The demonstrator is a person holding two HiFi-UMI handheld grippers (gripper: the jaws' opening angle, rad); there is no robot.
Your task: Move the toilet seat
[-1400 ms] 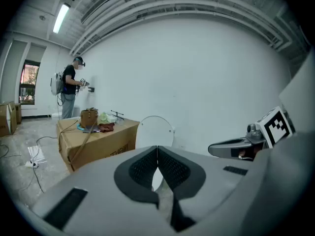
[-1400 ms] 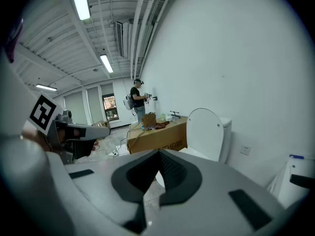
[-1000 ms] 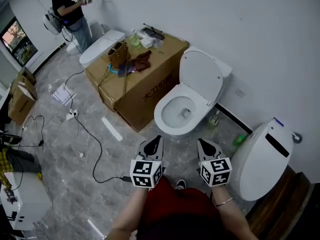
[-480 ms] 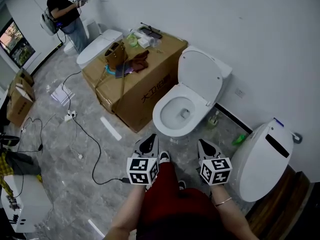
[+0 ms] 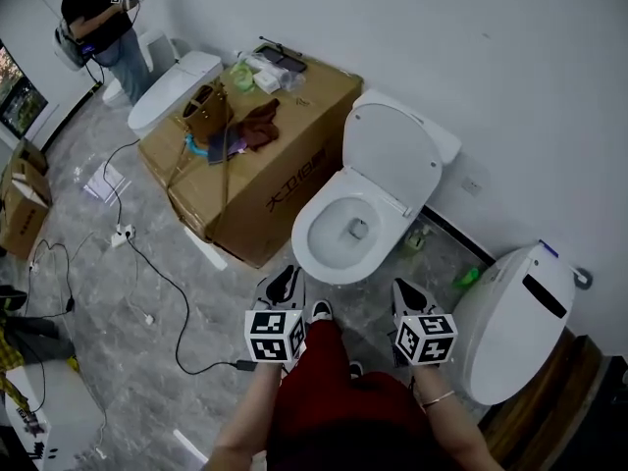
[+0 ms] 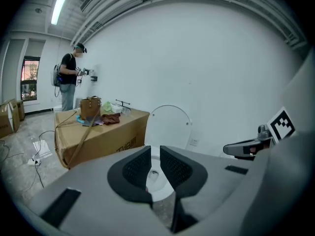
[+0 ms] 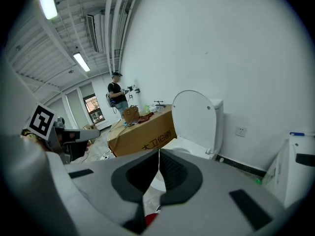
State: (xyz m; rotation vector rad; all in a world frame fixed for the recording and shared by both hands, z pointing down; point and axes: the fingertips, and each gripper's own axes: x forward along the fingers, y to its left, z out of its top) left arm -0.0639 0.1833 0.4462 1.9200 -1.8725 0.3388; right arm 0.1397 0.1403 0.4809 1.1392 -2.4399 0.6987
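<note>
Straight ahead of me, toilet seat (image 5: 392,155) is up, leaning against the tank (image 5: 447,144); can't separate seat from lid. Both claws sit short of the bowl (image 5: 345,235), touching nothing. Left claw (image 6: 155,162): jaws slightly spread, empty. Right claw (image 7: 158,170): jaws pressed together, empty. Cardboard box (image 5: 257,155) just beside the bowl, on my left. Red trousers (image 5: 334,400) hide the floor under the claws.

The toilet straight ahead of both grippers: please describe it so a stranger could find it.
Start at the big cardboard box by the white wall. The toilet stands right beside it. Unlike the two closed toilets nearby, its lid is raised, showing the bowl.
</note>
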